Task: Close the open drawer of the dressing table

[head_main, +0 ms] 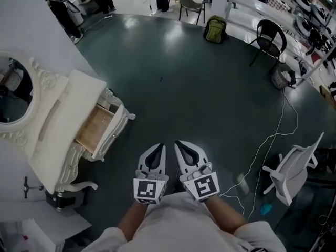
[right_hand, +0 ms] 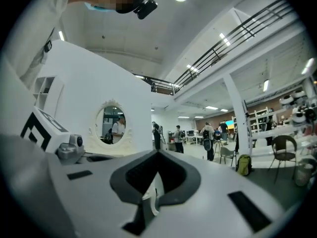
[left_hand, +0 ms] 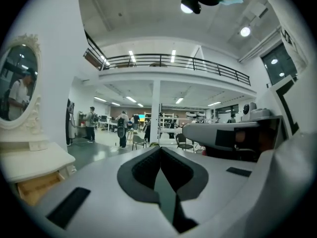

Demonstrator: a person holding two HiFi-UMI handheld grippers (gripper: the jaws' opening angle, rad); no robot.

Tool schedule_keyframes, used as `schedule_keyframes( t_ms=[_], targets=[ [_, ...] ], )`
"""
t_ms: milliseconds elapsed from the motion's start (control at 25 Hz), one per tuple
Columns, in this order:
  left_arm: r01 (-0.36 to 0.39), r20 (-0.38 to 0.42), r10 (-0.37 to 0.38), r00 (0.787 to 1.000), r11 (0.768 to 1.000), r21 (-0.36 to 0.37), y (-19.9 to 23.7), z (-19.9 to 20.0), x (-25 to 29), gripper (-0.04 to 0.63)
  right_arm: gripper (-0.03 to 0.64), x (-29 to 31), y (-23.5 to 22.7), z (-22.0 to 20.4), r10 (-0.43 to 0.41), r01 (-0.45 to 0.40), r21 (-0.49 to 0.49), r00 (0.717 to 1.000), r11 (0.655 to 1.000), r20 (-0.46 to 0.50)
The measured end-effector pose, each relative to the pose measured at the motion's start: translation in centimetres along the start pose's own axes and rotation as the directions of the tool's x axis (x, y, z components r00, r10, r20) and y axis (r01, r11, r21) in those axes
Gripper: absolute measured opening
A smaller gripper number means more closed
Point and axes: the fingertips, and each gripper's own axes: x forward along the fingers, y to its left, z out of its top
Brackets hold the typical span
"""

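1. The dressing table (head_main: 63, 121) stood at the left of the head view, against a white wall, on a dark floor (head_main: 199, 93). It was white to cream with carved scrollwork and curved legs, under a plain pale top.
2. An oval mirror (head_main: 11, 91) in an ornate white frame rose from the back of the table. It also showed in the left gripper view (left_hand: 17, 83) and the right gripper view (right_hand: 113, 125).
3. The drawer (head_main: 95, 127) was pulled out from the table's front, toward the open floor. Its inside was bare light wood and its front panel was white and carved like the rest. Its wooden side also showed at the lower left of the left gripper view (left_hand: 37, 187).
4. The left gripper (head_main: 159, 147) had its jaws clenched together with nothing between the pads, as its own view confirmed (left_hand: 160, 150).
5. The right gripper (head_main: 179, 144) also had its jaws pressed shut and empty (right_hand: 158, 155).
6. Both grippers were side by side low in the head view, to the right of the drawer and apart from it, touching nothing.
7. A white chair (head_main: 294, 169) stood at the right with a white cable (head_main: 273, 135) trailing on the floor beside it. A black chair (head_main: 270, 38) and a green backpack (head_main: 215, 29) stood farther off.
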Motion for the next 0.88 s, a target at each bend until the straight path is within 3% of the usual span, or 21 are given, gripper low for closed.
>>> schedule_keyframes(
  t_ms=[240,400,520,720,880],
  targets=[
    [-0.144,-0.033,0.145,0.989,0.989,0.019,3.7,-0.6,1.3,0.008,0.014,4.8,-1.5,-1.2,0.139,-0.138,0.039,0.99,0.99,-0.036],
    [-0.282,-0.062,0.283,0.957,0.959,0.025,8.4,-1.1,0.0,0.008,0.014,9.0,1.0,-2.2,0.29,-0.286,0.092,0.956,0.954,-0.042],
    [-0.343,-0.091,0.342,0.935,0.939,0.006,12.2,-2.1,-1.1,0.008,0.014,12.5,3.4,-2.9,0.373,-0.367,0.099,0.926,0.925,-0.053],
    [-0.433,-0.133,0.423,0.896,0.899,-0.065,19.0,-4.8,-3.5,0.008,0.014,17.5,7.6,-5.8,0.444,-0.435,0.099,0.889,0.895,-0.114],
    [-0.467,-0.172,0.45,0.876,0.882,-0.072,23.6,-6.2,-4.9,0.008,0.014,20.6,10.6,-7.9,0.472,-0.458,0.116,0.865,0.881,-0.169]
  ],
)
